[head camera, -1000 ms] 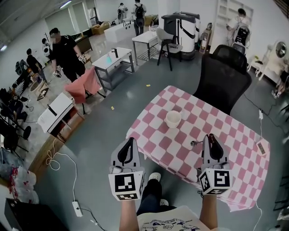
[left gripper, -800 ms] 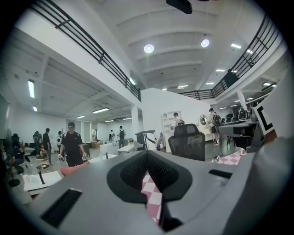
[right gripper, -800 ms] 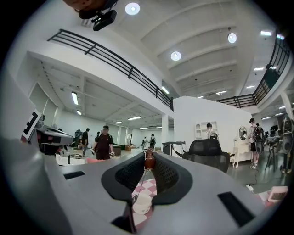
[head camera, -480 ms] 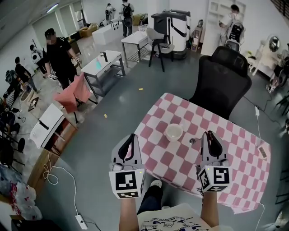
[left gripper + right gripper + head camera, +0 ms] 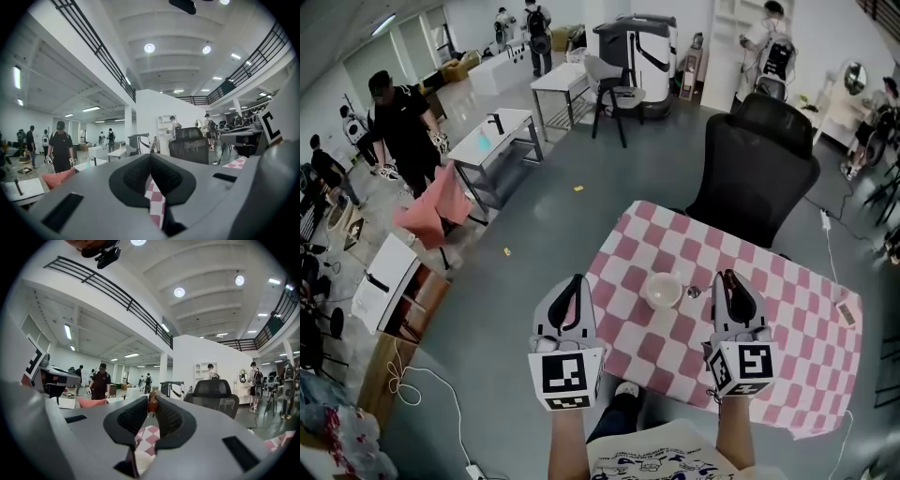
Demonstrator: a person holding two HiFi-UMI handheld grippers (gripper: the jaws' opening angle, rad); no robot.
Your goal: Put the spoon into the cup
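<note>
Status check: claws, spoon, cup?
Left claw shut, empty. Right claw shut on spoon. Spoon's end just right of cup, not yet in. Nothing between them.

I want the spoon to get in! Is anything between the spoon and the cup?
Nothing visible. The right gripper holds the spoon close beside the open cup, with only checkered cloth showing between them.

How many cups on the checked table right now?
1. The white cup stands on the pink-checked table, just left of the spoon held in the right gripper. No other cup shows; the grippers cover little of the tabletop.
</note>
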